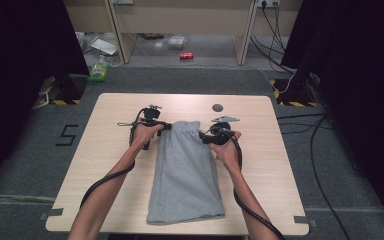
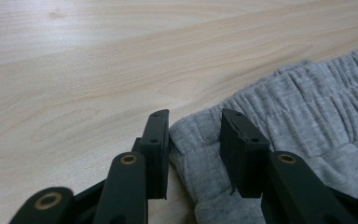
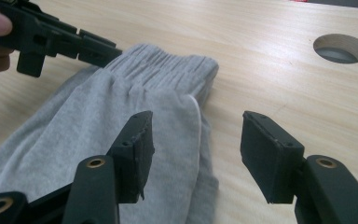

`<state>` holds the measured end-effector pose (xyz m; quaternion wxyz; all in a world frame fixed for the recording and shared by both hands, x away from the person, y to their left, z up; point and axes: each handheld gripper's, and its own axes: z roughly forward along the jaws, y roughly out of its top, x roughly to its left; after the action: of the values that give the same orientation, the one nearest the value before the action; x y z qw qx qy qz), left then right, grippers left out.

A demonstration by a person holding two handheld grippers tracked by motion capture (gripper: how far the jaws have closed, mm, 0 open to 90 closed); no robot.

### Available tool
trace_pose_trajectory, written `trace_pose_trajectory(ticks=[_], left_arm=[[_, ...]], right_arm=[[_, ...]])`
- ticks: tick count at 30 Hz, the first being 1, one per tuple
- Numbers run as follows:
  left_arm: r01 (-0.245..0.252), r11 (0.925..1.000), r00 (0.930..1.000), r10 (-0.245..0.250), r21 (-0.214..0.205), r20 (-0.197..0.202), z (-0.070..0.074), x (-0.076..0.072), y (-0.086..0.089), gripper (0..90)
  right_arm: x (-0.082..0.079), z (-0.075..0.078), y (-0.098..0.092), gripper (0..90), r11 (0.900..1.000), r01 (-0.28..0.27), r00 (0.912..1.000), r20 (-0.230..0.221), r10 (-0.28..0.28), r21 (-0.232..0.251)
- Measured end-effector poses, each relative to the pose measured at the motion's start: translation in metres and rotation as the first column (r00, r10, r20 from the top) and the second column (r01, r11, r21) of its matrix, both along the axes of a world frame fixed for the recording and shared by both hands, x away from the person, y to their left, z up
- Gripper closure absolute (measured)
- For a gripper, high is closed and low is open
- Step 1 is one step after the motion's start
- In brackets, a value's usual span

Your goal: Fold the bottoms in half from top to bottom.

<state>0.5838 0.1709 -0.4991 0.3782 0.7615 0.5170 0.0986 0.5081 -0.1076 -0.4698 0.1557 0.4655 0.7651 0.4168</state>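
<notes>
A grey garment with an elastic waistband lies folded lengthwise on the wooden table, its waistband at the far end. My left gripper sits at the waistband's left corner. In the left gripper view its jaws stand apart, with the flat corner of the grey fabric between them. My right gripper is open at the garment's right edge, just below the waistband. One jaw hangs over the fabric and the other over bare wood. The left gripper touches the waistband's far corner.
A round hole is cut in the tabletop beyond the right gripper, also visible as a hole in the right gripper view. Cables trail from both grippers along the forearms. Dark curtains, stands and floor cables surround the table.
</notes>
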Motion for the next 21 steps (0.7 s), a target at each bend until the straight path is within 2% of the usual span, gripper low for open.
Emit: trace_pose_trajectory(ticks=[4, 8, 13, 21], left_arm=[[-0.001, 1.0000, 1.0000, 0.001, -0.003, 0.001, 0.000, 0.000, 0.000, 62.6], [0.000, 1.0000, 1.0000, 0.000, 0.001, 0.001, 0.000, 0.000, 0.000, 62.6], [-0.001, 1.0000, 1.0000, 0.001, 0.000, 0.002, 0.000, 0.000, 0.000, 62.7], [0.000, 1.0000, 1.0000, 0.000, -0.004, 0.002, 0.000, -0.001, 0.001, 62.8]], right_arm=[[0.007, -0.003, 0.007, 44.6, 0.9999, -0.012, 0.9999, -0.004, 0.012, 0.000], [0.015, -0.008, 0.013, 44.7, 0.9998, -0.011, 0.9997, -0.022, 0.010, -0.019], [0.030, -0.017, 0.021, 44.9, 0.9999, 0.000, 0.9985, -0.055, -0.001, -0.016], [0.041, -0.026, 0.027, 45.6, 0.9985, 0.010, 0.9958, -0.090, -0.015, -0.054]])
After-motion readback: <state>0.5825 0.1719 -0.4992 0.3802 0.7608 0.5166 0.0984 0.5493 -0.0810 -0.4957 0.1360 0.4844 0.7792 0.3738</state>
